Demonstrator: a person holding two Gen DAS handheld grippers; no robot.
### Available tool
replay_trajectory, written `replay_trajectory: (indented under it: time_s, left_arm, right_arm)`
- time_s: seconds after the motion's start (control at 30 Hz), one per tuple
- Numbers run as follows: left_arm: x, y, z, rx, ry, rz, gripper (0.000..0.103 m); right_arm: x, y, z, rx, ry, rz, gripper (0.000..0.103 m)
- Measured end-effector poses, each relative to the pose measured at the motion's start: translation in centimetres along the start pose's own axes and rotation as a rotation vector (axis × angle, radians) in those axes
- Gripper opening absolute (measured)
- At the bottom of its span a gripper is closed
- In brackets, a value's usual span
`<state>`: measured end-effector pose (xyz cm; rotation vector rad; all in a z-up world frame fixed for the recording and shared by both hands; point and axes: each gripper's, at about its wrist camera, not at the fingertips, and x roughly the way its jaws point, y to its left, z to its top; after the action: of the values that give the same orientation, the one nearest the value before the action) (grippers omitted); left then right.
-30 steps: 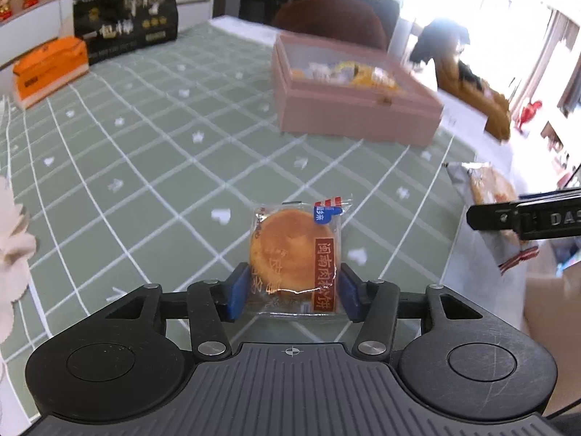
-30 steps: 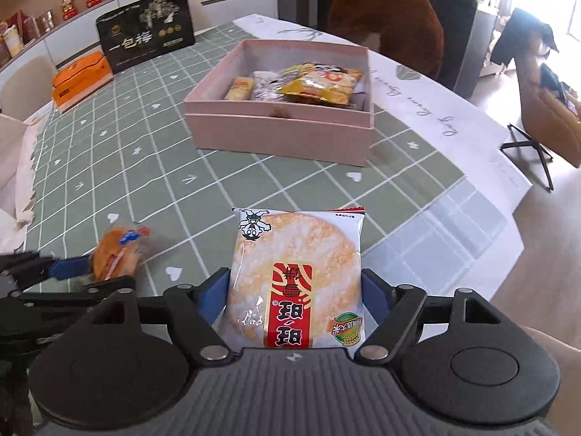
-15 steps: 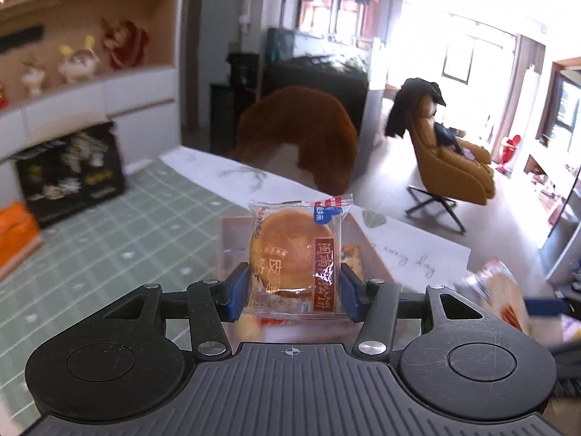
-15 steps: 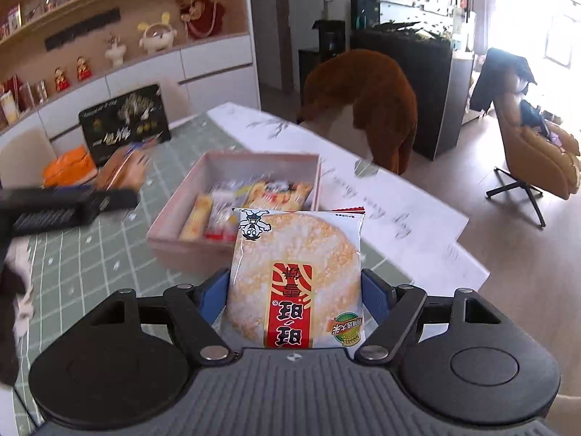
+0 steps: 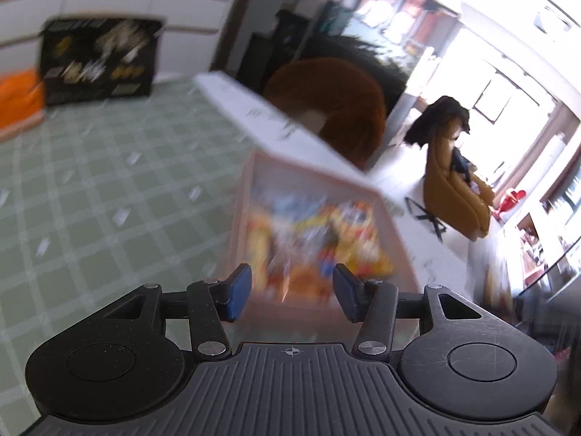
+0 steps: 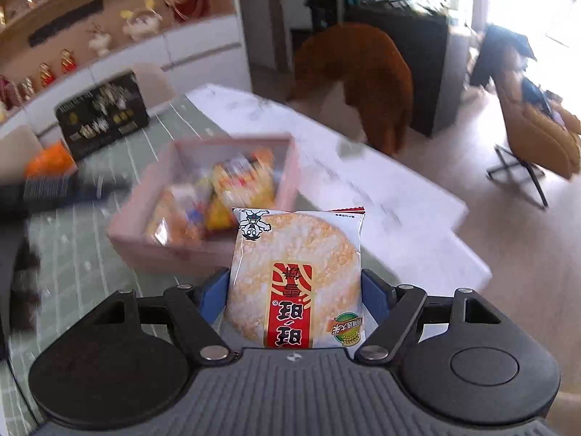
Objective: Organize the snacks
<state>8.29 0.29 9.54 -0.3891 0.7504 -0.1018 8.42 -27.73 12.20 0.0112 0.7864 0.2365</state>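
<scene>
A pink box (image 5: 381, 210) with several snack packets stands on the green checked tablecloth. My left gripper (image 5: 292, 290) is open and empty, just above the box's near edge; the view is blurred. The orange pastry packet (image 5: 305, 283) appears to lie in the box below it, blurred. My right gripper (image 6: 296, 290) is shut on a white rice cracker packet (image 6: 296, 276) and holds it above the table, near the front of the pink box (image 6: 170, 250). The left gripper also shows blurred at the left of the right wrist view (image 6: 54, 192).
A black gift box (image 5: 98, 61) and an orange box (image 5: 18, 98) stand at the table's far end. A brown chair (image 6: 363, 87) sits behind the table. The table's white edge (image 6: 417, 225) runs to the right, with floor and an armchair (image 6: 537, 134) beyond.
My left gripper has opened and let go of the orange pastry packet over the pink box. My right gripper has moved closer to the box, still holding the rice cracker.
</scene>
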Motion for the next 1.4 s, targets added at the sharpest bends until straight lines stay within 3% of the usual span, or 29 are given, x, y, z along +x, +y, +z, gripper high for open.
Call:
replay_trajectory:
  time_s: [0.1,0.17,0.27,0.37,0.43,0.6,0.7,0.87,0.93,1.0,1.17,1.23,1.4]
  left_arm:
    - [-1.0,1.3,-1.6,-0.046,0.046,0.019,0.055]
    - [-1.9,2.2,-2.5,-0.056,0.058,0.035,0.055]
    - [-3.6,3.7,-3.9,-0.053,0.073,0.059,0.055]
    - [-5.3,5.7,-5.2,-0.038,0.078,0.089,0.055]
    - [-5.9,7.0,-6.2,-0.029,0.077,0.102,0.055]
    - [-6.0,7.8,-9.0,0.114,0.054,0.138,0.055]
    - [-5.4,7.5,-10.3,0.233,0.052,0.125,0.055]
    - [-3.5,6.6,-11.4,0.367,0.04,0.13,0.055]
    - [-2.8,6.1,-11.4,0.41,0.029,0.153,0.058]
    - [-2.1,5.7,-11.2,0.428,0.022,0.148,0.06]
    - [-0.7,5.3,-10.8,0.417,-0.025,0.145,0.061]
    - [-0.6,5.2,-11.1,0.414,-0.051,0.15,0.061]
    - [-0.6,5.3,-11.2,0.411,-0.066,0.141,0.061]
  right_arm:
    - [0.1,2.5,4.7,-0.054,-0.07,0.052,0.076]
    - [1.3,4.1,8.3,-0.054,-0.069,0.085,0.078]
    - [5.9,6.1,12.8,-0.033,0.023,0.131,0.083]
    - [9.2,7.1,13.7,-0.022,0.103,0.036,0.083]
    - [9.5,7.2,12.5,0.007,0.117,-0.021,0.083]
    - [7.0,7.6,5.2,0.104,0.072,-0.005,0.083]
    - [5.0,10.2,-0.7,0.114,0.047,-0.048,0.083]
    - [3.8,13.7,-6.8,0.103,0.095,-0.079,0.083]
    - [4.1,14.0,-8.1,0.128,0.128,-0.087,0.083]
    - [3.8,14.2,-8.9,0.135,0.093,-0.108,0.083]
    - [3.8,15.7,-10.0,0.038,0.051,-0.192,0.095]
    - [3.8,15.1,-10.3,0.077,0.038,-0.224,0.103]
    - [3.8,13.5,-10.5,0.131,-0.001,-0.245,0.103]
